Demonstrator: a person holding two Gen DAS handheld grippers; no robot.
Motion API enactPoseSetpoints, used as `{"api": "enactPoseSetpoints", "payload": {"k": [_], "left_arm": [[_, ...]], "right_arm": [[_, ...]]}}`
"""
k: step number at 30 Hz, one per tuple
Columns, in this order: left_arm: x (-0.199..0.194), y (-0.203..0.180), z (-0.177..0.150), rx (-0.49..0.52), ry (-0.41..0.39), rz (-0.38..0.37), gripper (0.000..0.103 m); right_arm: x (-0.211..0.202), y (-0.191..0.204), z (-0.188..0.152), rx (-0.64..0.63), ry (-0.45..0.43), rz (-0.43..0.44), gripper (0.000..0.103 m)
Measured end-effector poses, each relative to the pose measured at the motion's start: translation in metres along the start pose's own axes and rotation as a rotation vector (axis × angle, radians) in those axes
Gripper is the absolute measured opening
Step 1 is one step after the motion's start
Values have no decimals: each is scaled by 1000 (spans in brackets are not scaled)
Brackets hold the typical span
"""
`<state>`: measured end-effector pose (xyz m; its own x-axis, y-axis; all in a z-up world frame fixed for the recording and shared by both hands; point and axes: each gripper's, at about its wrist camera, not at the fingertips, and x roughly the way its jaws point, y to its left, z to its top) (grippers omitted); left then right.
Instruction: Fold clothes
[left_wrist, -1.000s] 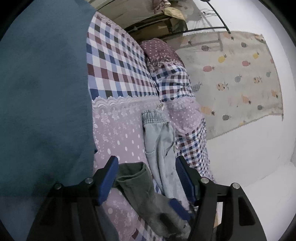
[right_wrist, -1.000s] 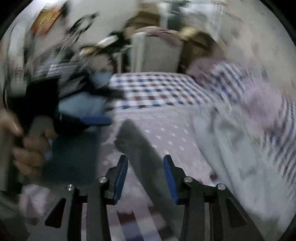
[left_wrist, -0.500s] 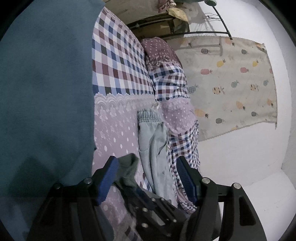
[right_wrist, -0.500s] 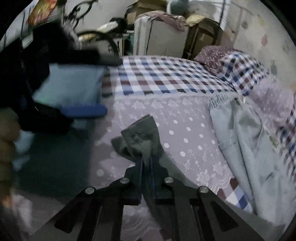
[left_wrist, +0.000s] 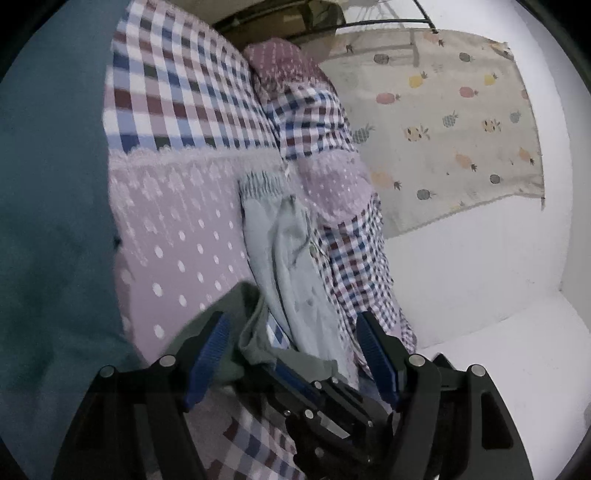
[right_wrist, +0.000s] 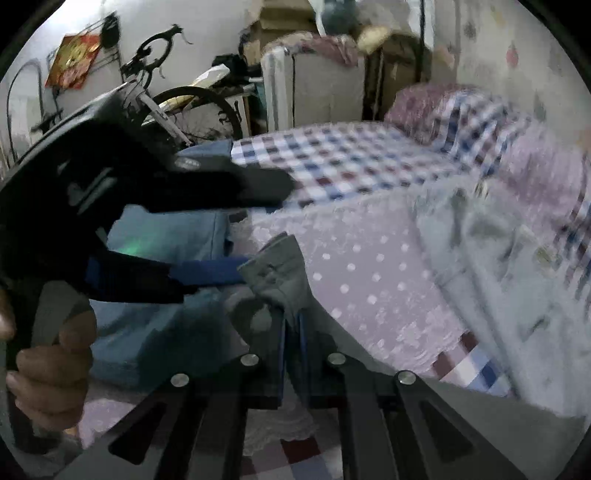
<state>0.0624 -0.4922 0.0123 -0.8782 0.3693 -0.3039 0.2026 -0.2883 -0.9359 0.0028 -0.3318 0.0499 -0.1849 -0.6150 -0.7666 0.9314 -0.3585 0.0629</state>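
Grey garment (right_wrist: 280, 273) | bed (right_wrist: 369, 280), dotted/checked cover | bicycle (right_wrist: 177, 96) behind

sock (right_wrist: 280, 273) on bed (right_wrist: 369, 280), trousers (right_wrist: 480, 258) to its right, pillows (right_wrist: 480, 122) behind

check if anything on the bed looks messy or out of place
The pale pants lie rumpled along the bed's edge by the pillows, unfolded. The green garment is bunched, pinched in the right gripper. Nothing looks spilled or damaged.
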Motion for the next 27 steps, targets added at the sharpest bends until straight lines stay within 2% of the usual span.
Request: {"api": "enactPoseSetpoints", "payload": {"k": [4, 10, 15, 17, 19, 20, 21, 23, 26, 27], "left_arm": [[4, -1, -2, 5, 22, 4, 75], [11, -6, -6, 17, 71, -38, 75], [14, -8, -7, 40, 70, 0, 75], [15, -9, -9, 50, 58, 15, 62], [18, -8, -9, 49, 66, 42, 8], [19, -7, -9, 49, 68, 54, 3], [19, -7, -10, 48, 61, 50, 3], [19, -6, -10, 47, 47, 43, 3], [13, -5, -8, 25, 19, 11, 3], [7, -6, -7, 20, -10, -24, 3]], "right_arm": [[9, -6, -1, 7, 23, -1, 9], [6, -7, -2, 18, -6, 4, 9], [-3, 9, -3, -49, -22, 0, 9], [-8, 15, -5, -65, -23, 8, 9], [-12, 15, -6, -63, -23, 1, 12], [-14, 12, -7, -54, -26, -1, 22], [-19, 9, -8, -39, -32, -2, 37], [-31, -1, -11, -15, -48, -30, 48], [-57, -26, -22, 38, -74, -111, 54], [-67, -38, -27, 71, -81, -133, 58]]}}
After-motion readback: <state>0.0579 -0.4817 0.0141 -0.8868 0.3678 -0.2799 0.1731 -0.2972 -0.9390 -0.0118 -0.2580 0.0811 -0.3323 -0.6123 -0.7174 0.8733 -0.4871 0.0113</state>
